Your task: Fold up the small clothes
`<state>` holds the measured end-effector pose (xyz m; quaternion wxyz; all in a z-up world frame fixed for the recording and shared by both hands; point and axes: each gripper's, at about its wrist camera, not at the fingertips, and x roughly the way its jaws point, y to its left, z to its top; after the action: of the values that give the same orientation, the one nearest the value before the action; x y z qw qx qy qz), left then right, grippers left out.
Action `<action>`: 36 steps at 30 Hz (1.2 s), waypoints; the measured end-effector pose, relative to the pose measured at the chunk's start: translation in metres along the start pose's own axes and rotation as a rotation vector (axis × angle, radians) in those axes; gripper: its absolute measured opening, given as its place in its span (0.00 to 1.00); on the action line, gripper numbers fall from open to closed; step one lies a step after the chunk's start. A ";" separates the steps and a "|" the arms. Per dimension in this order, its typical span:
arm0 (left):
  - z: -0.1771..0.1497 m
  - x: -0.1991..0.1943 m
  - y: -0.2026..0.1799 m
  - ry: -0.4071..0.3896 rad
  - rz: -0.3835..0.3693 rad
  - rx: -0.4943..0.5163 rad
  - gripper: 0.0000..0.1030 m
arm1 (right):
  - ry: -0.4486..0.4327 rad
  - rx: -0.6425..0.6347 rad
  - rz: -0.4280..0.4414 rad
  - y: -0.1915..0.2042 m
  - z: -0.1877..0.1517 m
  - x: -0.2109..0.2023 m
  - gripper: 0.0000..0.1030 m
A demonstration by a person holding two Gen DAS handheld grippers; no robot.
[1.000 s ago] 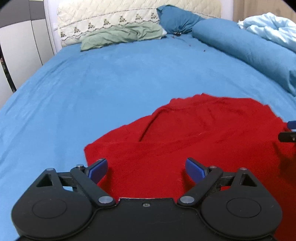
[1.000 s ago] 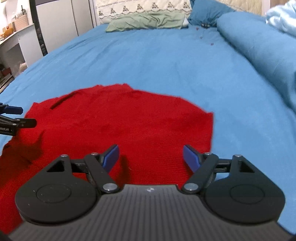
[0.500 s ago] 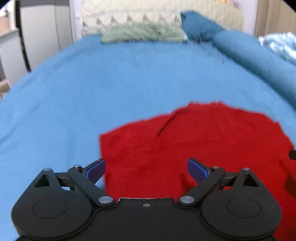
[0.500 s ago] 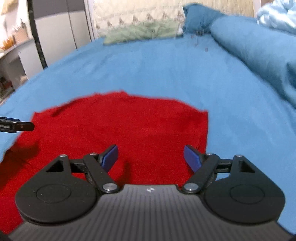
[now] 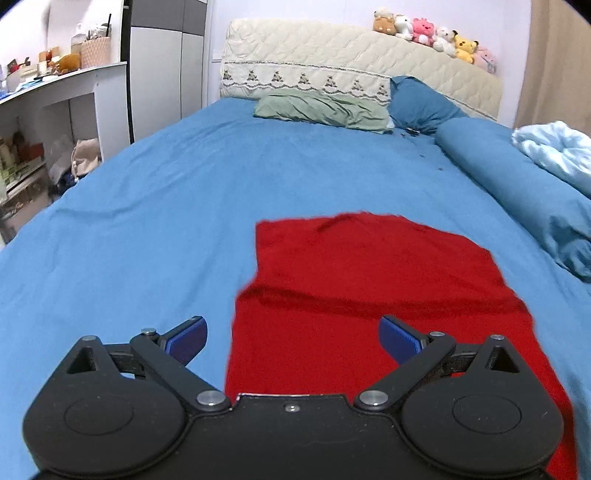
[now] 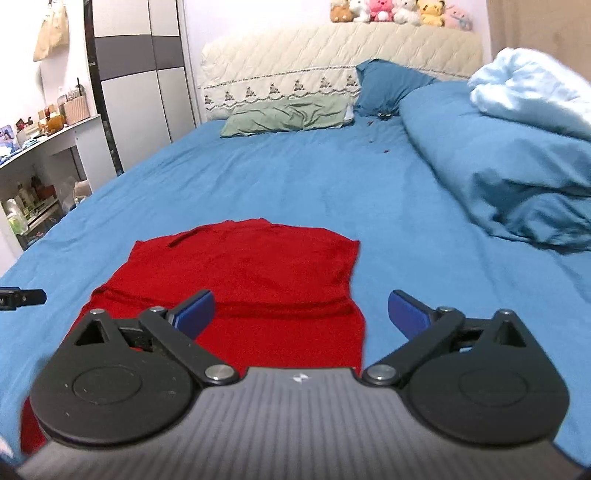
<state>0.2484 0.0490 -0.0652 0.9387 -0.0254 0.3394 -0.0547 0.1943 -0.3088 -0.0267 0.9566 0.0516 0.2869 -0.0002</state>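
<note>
A red garment [image 5: 373,280] lies flat on the blue bed sheet [image 5: 155,206], with a crosswise fold ridge near its middle. It also shows in the right wrist view [image 6: 258,273]. My left gripper [image 5: 293,338] is open and empty, above the garment's near left edge. My right gripper [image 6: 301,314] is open and empty, above the garment's near right edge. A tip of the left gripper shows at the left edge of the right wrist view [image 6: 22,297].
A green pillow [image 5: 321,109], a dark blue pillow [image 5: 421,103] and a padded headboard [image 5: 354,70] with plush toys [image 5: 432,35] lie at the far end. A rolled blue duvet [image 6: 498,162] and a pale blue blanket [image 6: 532,96] run along the right. White shelves [image 5: 55,122] stand left.
Both grippers have pulled back and risen, so the garment looks farther and smaller. The garment lies flatter and more squared, with a fold ridge across it. Both stay open.
</note>
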 end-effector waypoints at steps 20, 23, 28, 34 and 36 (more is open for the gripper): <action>-0.127 -0.069 0.017 0.152 0.055 -0.046 0.81 | 0.232 0.030 -0.038 0.018 -0.160 -0.105 1.00; -0.145 -0.055 0.021 0.187 0.063 -0.050 0.63 | 0.259 0.057 -0.064 0.019 -0.176 -0.090 0.96; -0.172 -0.043 0.026 0.218 0.064 -0.070 0.55 | 0.279 0.059 -0.115 0.019 -0.192 -0.074 0.87; -0.182 -0.038 0.024 0.210 0.064 -0.050 0.51 | 0.314 0.062 -0.121 0.020 -0.205 -0.062 0.71; -0.182 -0.038 0.027 0.218 0.039 -0.067 0.40 | 0.317 0.055 -0.108 0.021 -0.205 -0.059 0.56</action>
<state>0.1054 0.0785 -0.1833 0.8958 -0.0439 0.4414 -0.0275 0.0337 -0.2699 -0.1624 0.8961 0.0615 0.4365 -0.0515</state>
